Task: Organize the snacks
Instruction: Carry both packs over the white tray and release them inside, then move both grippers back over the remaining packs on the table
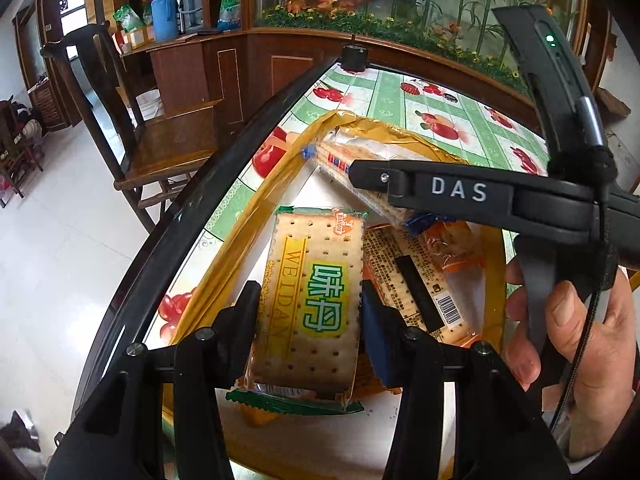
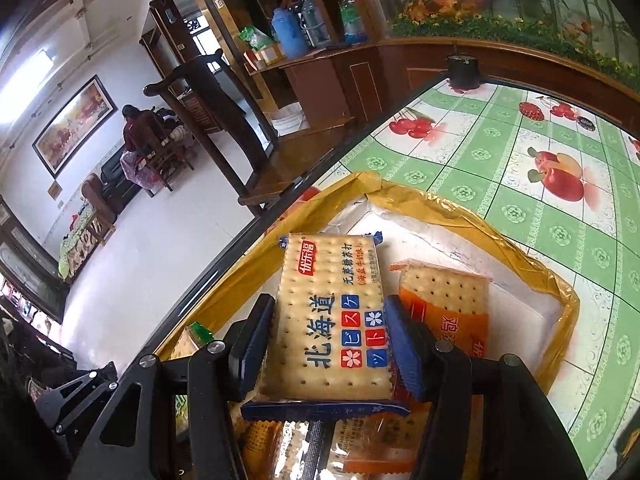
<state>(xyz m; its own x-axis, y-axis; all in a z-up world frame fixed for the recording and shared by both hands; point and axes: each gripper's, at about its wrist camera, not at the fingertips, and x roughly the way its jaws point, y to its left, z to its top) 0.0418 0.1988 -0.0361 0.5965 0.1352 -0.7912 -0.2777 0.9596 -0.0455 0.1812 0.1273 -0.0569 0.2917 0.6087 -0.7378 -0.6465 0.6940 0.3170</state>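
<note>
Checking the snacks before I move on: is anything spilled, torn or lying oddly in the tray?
Nothing looks spilled or torn. The cracker packets in the yellow-rimmed tray overlap at angles, and one orange packet lies barcode side up. Each gripper holds a sealed packet.
</note>
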